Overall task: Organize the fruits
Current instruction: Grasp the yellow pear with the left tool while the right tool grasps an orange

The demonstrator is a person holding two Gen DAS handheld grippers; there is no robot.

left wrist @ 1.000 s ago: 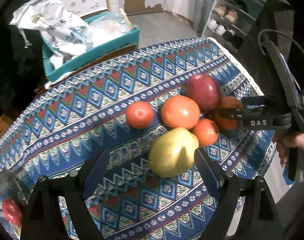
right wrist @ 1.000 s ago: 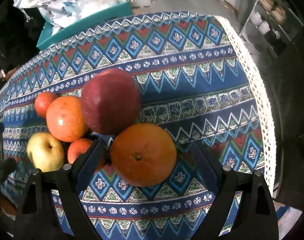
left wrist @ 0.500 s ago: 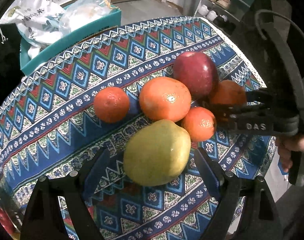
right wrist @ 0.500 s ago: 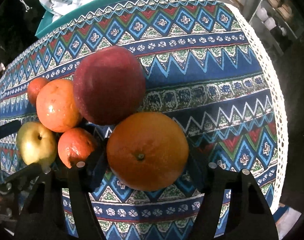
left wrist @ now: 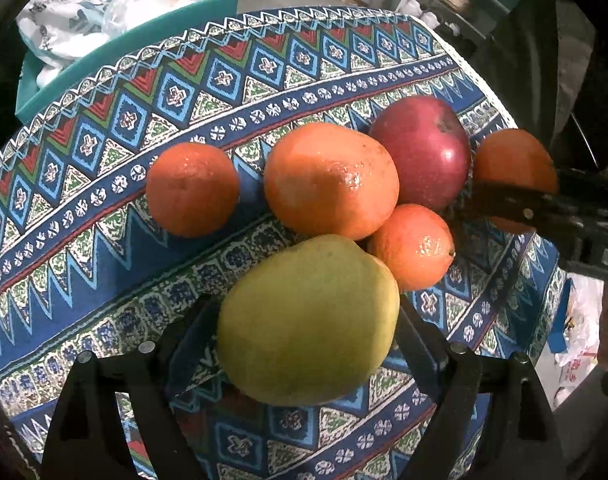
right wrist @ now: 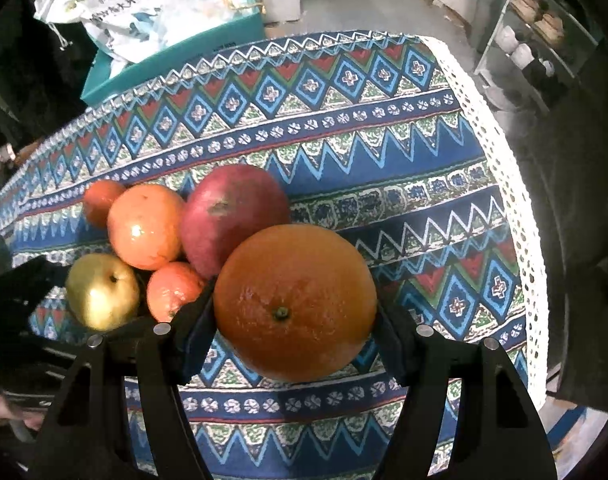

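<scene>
Right tongs (right wrist: 293,320) clenched on orange (right wrist: 293,300); left tongs (left wrist: 304,328) spread around, perhaps touching, pear (left wrist: 308,320). Risk: either lift nudges the touching pile, rolling fruit off the counter (right wrist: 424,160).

**Q:** Which fruits lie before my tools, and how?

**A:** From my left wrist, a yellow-green apple (left wrist: 308,320), matte and broad, sits nearest. At its 12 o'clock rests a large glossy orange (left wrist: 331,179), touching it. A small mandarin (left wrist: 411,246) touches both, at the apple's 2 o'clock.

**Q:** And farther out?

**A:** A dark red apple (left wrist: 422,152) leans against the large orange at its 2 o'clock. A lone mandarin (left wrist: 191,189) lies apart at 9 o'clock. From my right wrist, a deep-coloured orange (right wrist: 293,302) shows its stem end (right wrist: 281,313) toward me.
</scene>
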